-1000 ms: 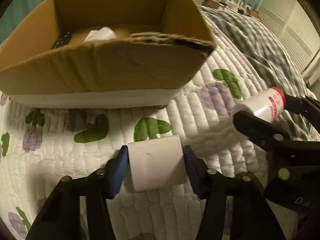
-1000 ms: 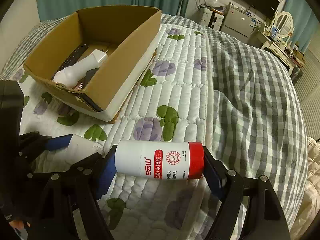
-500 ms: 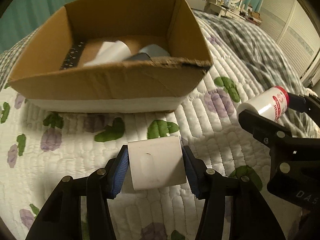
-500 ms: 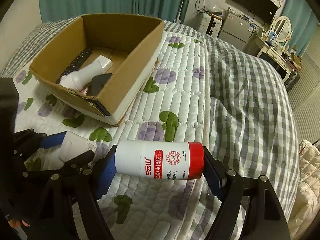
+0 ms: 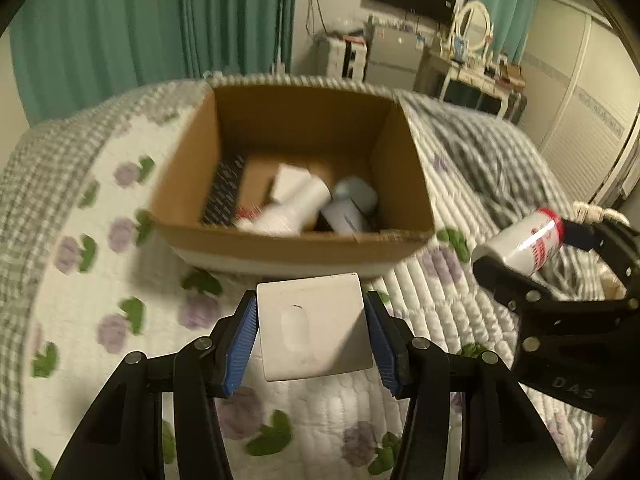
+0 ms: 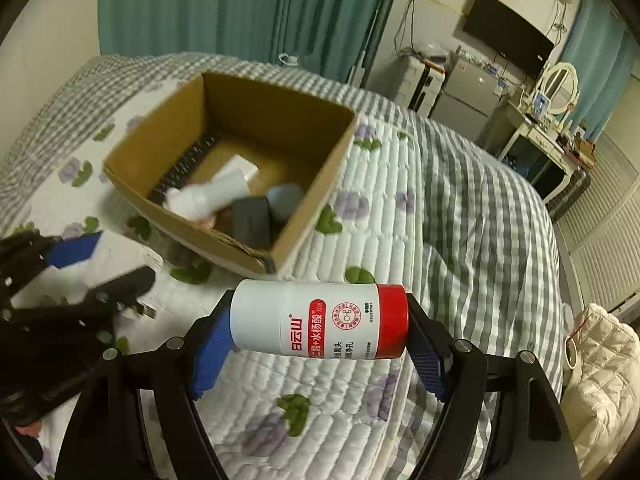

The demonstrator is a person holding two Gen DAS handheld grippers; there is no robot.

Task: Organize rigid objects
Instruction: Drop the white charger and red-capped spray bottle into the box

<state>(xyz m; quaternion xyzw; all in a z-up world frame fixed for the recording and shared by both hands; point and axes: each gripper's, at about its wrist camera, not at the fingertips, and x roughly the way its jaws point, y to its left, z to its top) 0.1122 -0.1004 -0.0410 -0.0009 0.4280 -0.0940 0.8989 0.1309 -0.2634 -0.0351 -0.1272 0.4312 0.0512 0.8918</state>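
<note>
Left wrist view: the left gripper (image 5: 312,330) is clamped on a white charger block (image 5: 313,326), its blue pads (image 5: 241,340) pressing the block's two side faces. The block's broad face, marked with a shallow oval dent, tilts up toward the camera; it is about as wide as it is tall, so no long axis stands out. It hangs above the quilted bedspread (image 5: 72,288), just short of the near wall of the open cardboard box (image 5: 280,250). Inside the box lie a white bottle (image 5: 296,208), a grey object and a dark remote along the left wall.

In the right wrist view, the right gripper (image 6: 320,334) is closed on a white bottle with a red cap (image 6: 320,322), gripped end to end. Its long axis runs level across the picture, from one finger to the other, with the red cap pointing right and the base left. It is held in the air over the bedspread, near the box's closest corner (image 6: 268,262).
</note>
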